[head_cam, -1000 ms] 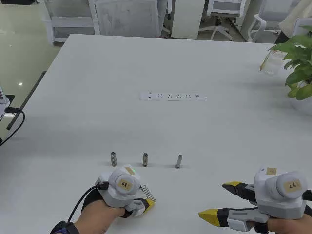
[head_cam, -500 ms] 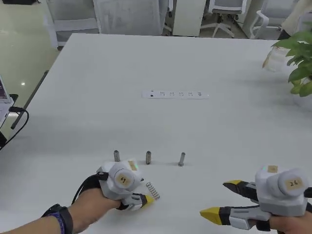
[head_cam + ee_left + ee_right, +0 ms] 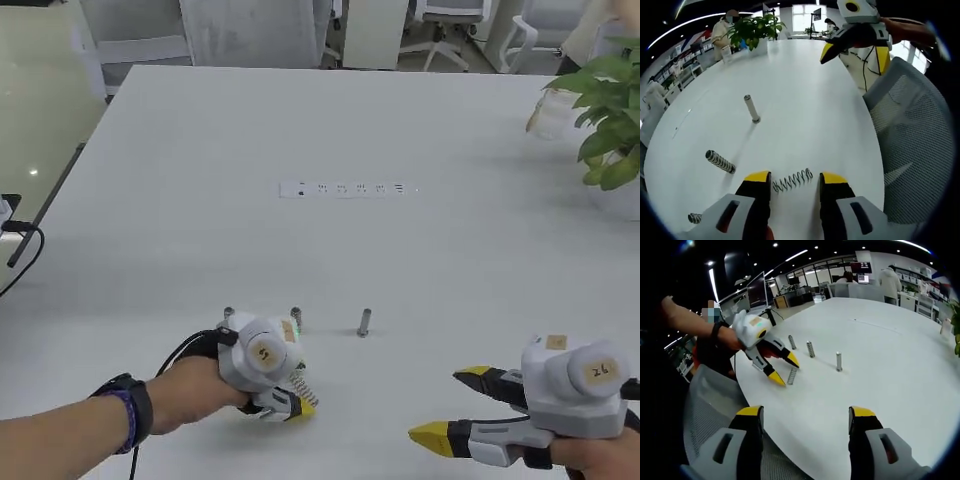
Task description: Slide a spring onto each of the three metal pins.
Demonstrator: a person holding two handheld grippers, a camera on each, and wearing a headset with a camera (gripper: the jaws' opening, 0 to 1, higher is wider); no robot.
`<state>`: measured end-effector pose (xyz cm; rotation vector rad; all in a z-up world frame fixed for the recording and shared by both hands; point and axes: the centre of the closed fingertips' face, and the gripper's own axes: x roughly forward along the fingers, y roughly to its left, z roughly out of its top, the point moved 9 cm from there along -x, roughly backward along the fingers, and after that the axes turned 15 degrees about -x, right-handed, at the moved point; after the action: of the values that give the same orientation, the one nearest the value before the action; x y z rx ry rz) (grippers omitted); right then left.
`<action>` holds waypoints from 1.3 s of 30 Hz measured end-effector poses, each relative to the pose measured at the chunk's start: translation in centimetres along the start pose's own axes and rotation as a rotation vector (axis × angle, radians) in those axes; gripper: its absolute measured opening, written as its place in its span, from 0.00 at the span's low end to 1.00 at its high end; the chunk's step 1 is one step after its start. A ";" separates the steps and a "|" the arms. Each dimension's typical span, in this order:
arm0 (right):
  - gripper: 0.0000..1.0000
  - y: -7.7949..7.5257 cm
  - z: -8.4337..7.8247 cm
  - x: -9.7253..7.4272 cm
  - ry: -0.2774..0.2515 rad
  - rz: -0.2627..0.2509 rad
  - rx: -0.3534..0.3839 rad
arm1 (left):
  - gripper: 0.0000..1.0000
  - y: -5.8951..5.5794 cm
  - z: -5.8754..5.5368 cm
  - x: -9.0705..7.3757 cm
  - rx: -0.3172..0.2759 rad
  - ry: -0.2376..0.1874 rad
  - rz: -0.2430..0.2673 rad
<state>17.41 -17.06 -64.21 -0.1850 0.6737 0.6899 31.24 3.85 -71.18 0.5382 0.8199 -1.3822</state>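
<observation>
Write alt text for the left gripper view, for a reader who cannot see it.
The left gripper, jaws open, straddles a loose spring lying on the white table. Beyond are a bare pin and a spring-covered pin; the right gripper hangs open above.

The left tongs lay low, tips toward the person's right, jaws parted. The left hand, a band on its wrist, gripped them. The right tongs pointed leftward, jaws spread wide, in the right hand.
</observation>
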 end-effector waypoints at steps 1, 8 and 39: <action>0.68 0.0 0.0 0.0 0.001 0.000 0.000 | 0.31 0.1 0.0 0.1 -0.001 0.006 -0.006; 0.68 0.1 0.2 0.1 -0.004 0.004 -0.004 | 0.27 0.2 -0.5 0.1 0.010 0.046 -0.017; 0.71 0.5 0.8 0.7 0.001 0.047 -0.026 | 0.02 -0.2 -2.5 -1.0 -0.035 0.083 0.001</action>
<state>17.95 -16.00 -64.01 -0.1942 0.6715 0.7436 30.59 6.38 -71.96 0.5717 0.9087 -1.3500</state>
